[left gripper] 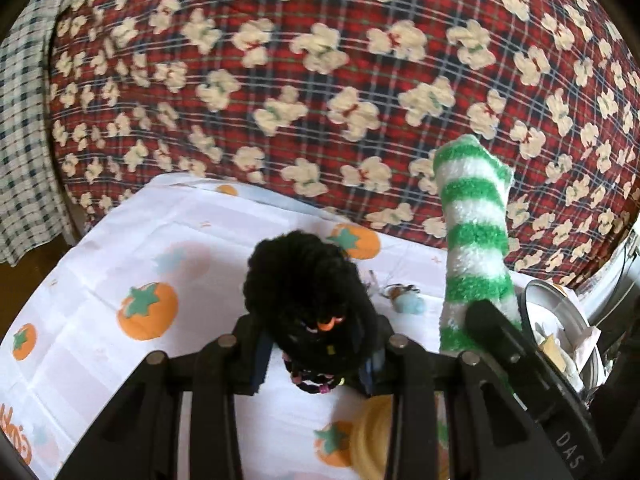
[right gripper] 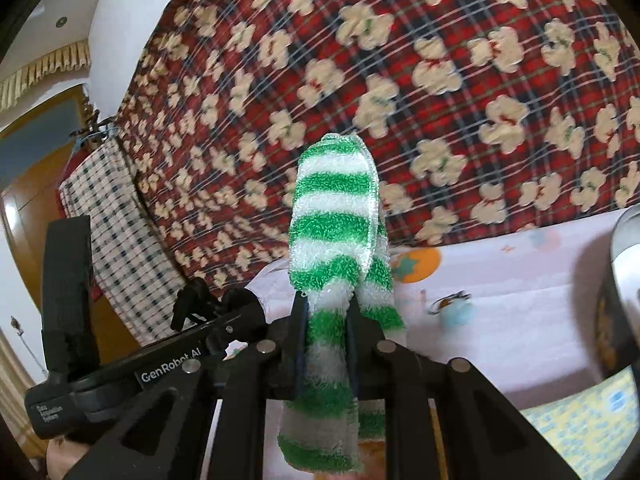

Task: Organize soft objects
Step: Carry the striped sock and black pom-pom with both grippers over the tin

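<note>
green-and-white sock (right gripper: 336, 240) — fluffy terry cloth | black plush (left gripper: 308, 296) — fuzzy yarn, matt | tablecloth (left gripper: 120, 248) under them: smooth printed cloth | blanket (left gripper: 320, 80) behind: soft plaid | tin (left gripper: 560, 312) beside sock: shiny metal

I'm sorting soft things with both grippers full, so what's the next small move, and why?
Probably lower the right gripper toward the persimmon-print cloth and set down the green striped sock. Both grippers are shut on items held up off the surface: the left gripper clamps the black fuzzy item. A bare patch of cloth lies just ahead, beside the small keychain, so placing one item first seems sensible.
</note>
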The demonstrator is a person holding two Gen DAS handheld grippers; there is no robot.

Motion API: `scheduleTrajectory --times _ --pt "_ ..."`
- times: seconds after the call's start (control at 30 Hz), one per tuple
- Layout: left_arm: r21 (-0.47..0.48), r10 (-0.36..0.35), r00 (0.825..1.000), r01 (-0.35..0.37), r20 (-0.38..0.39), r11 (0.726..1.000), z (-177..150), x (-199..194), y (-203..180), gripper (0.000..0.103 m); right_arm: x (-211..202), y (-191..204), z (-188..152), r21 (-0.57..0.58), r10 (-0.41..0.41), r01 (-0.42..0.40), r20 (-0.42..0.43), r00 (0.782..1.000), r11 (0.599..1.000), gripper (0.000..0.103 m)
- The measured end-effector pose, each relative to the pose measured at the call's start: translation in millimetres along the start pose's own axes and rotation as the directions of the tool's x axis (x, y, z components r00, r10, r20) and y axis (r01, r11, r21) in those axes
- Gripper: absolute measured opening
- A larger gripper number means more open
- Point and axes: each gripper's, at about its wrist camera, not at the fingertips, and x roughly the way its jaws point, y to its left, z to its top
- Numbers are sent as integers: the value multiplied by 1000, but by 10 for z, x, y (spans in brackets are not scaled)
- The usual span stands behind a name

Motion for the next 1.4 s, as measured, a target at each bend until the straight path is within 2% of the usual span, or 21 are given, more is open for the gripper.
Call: scheduleTrajectory --times 0.27,0.47,0.6,0.9,1.4 --pt "4 31 999 -31 12 1000 -193 -192 190 34 67 252 -257 8 68 -67 -53 996 998 18" --pt "32 60 998 -60 10 998 -471 -304 229 34 -61 422 -511 -34 101 -104 -83 991 994 18" --pt "2 45 999 -45 0 999 -645 -372 285 34 -197 459 -658 -56 98 -102 -80 992 993 18" --pt "4 48 996 -48 76 999 -909 -704 200 34 -641 496 -906 -97 101 -105 -41 994 990 18" --pt "33 -101 990 98 97 995 -1151 -1057 -195 34 -1288 284 -1062 -113 28 -24 29 999 993 18"
